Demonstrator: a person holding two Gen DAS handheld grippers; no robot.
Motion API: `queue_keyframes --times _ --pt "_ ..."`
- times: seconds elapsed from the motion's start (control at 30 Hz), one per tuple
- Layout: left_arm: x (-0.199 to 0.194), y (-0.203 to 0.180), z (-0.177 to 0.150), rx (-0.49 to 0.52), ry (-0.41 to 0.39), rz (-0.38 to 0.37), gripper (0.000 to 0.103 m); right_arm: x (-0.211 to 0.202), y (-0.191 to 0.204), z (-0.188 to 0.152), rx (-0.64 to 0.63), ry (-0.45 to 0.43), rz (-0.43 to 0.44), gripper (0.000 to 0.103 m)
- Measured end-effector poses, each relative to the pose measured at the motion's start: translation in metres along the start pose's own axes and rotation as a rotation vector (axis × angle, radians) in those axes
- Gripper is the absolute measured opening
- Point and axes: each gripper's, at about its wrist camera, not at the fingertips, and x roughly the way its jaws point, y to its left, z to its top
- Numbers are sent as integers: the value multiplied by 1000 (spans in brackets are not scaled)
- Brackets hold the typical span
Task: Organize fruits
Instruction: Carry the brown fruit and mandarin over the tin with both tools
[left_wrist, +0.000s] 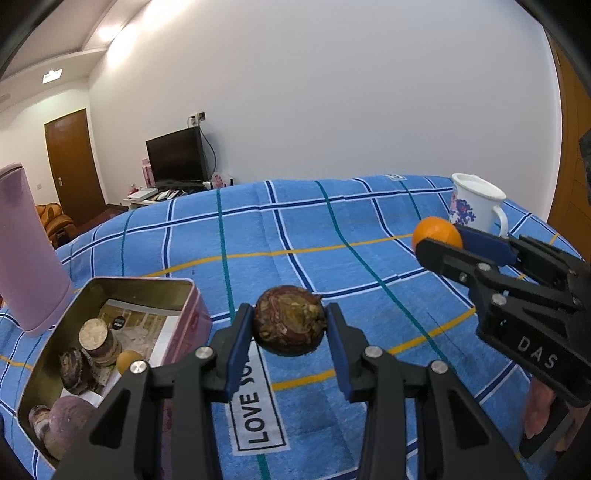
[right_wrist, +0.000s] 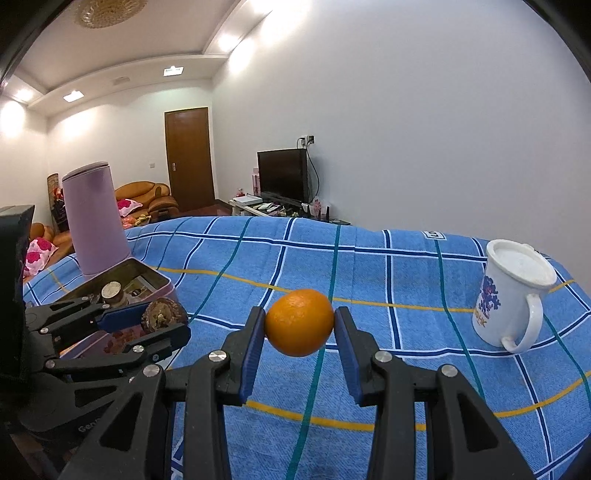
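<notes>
The left hand-held gripper (left_wrist: 290, 328) is clamped on a round, brown, rough-skinned fruit (left_wrist: 290, 325) at the lower centre of the left wrist view, held above the blue plaid cloth (left_wrist: 332, 229) that covers the tabletop. The right hand-held gripper (right_wrist: 299, 325) is clamped on a smooth round orange fruit (right_wrist: 299, 322) at the centre of its own view, also off the cloth. At the lower left of the left wrist view, just beside the brown fruit, an open rectangular pink metal tin (left_wrist: 110, 291) holds several brown and purplish fruits, its near rim close to the left finger. A tall lilac cylinder (left_wrist: 26, 251) stands behind the tin. A white floral enamel mug (right_wrist: 513, 295) sits at the right edge, well apart from the orange; bare cloth lies between.
</notes>
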Motion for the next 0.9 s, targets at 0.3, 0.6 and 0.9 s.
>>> queue_keyframes --times 0.3,0.6,0.9 --pt "-6 2 -3 7 -12 4 41 -2 4 0 -11 -9 0 40" --pt "-14 8 -7 7 -19 6 41 -1 16 1 -41 -10 11 40" --pt "-21 20 -12 -6 -24 5 41 3 33 1 -74 -1 27 40"
